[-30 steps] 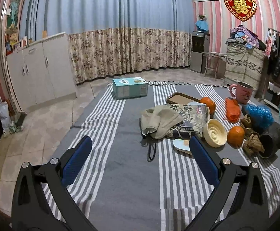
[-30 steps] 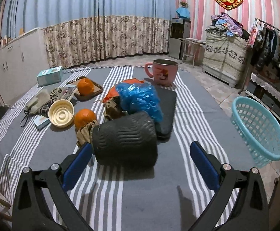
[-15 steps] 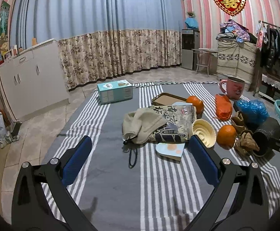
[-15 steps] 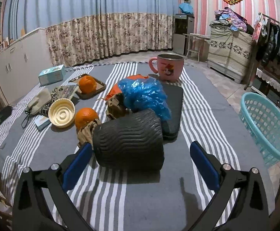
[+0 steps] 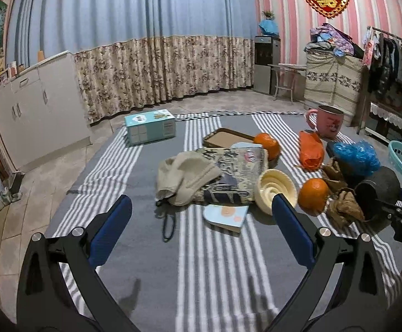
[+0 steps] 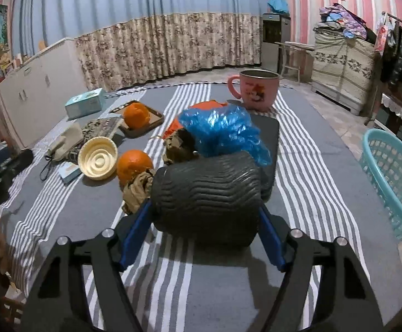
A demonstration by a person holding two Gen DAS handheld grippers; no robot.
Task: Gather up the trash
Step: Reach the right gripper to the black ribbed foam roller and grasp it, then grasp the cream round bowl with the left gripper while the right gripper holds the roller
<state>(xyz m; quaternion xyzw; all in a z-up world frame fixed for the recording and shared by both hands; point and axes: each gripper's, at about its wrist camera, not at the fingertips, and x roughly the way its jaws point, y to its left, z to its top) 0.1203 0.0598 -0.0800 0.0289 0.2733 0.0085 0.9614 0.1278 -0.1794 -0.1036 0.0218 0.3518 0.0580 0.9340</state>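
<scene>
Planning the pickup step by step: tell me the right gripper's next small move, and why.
Probably finish closing, then lift. The right gripper has just been closing its jaws, which now flank the ends of the dark ribbed cylinder, lying on the striped cloth. The teal basket sits to its right.

A pink mug [image 6: 257, 91] is standing upright at the far end of the striped cloth [image 6: 306, 171]. An orange [image 6: 136, 114] is sitting in a brown tray [image 6: 156, 119], a cream ribbed bowl [image 6: 98, 161] is lying tilted nearby, and floral curtains [image 5: 167, 69] are hanging behind.
</scene>
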